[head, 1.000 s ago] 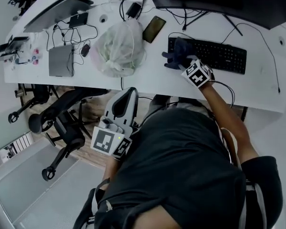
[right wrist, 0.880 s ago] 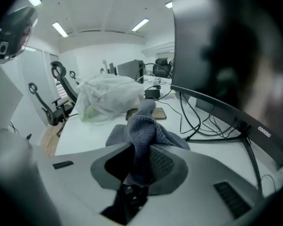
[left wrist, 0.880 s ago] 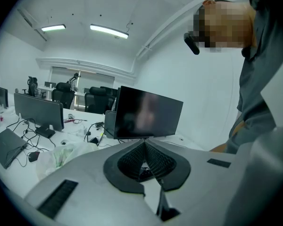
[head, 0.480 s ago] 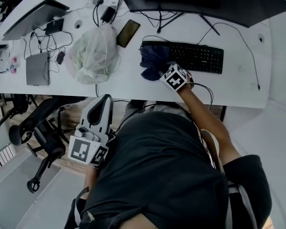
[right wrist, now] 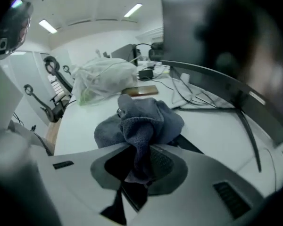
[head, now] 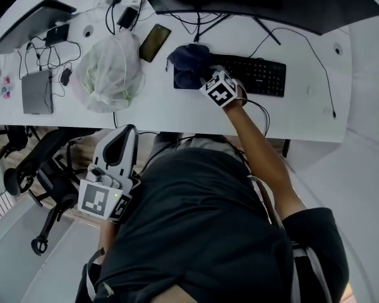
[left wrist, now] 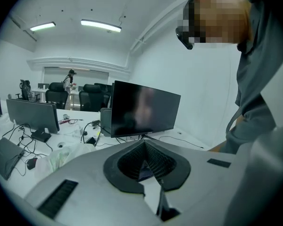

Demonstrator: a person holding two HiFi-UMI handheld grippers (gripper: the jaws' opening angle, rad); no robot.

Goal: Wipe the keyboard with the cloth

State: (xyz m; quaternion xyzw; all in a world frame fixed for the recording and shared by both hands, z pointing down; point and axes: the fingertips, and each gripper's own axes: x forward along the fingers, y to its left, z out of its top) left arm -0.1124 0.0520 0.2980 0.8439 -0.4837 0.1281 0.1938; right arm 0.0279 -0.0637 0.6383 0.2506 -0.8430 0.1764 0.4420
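**Blue-grey cloth on the keyboard's left end, wipe only partly done**

Grips a bunched blue-grey cloth (head: 188,65) with the right gripper (head: 203,77) and presses it onto the left end of the black keyboard (head: 256,74). Looks mid-wipe rather than finished. Covers only that left end, leaving the long run of keys to the right bare and out of contact with the cloth. Cannot tell from the keys which of them, if any, are already clean. Leaves, by this reading, a pass along the rest of the keyboard towards its right end.

Shows, along the right gripper's own view, fingers (right wrist: 166,161) clamped on a twisted fold of the cloth, with only the thickness of the fabric between them. Lets the loose bulk spill forward over the keyboard's corner and onto the white tabletop (head: 303,115) just left of it.

Holds the left gripper (head: 122,136) well away from the keyboard, off the near edge of the tabletop. Keeps its fingers drawn together there with nothing between them, touching nothing.
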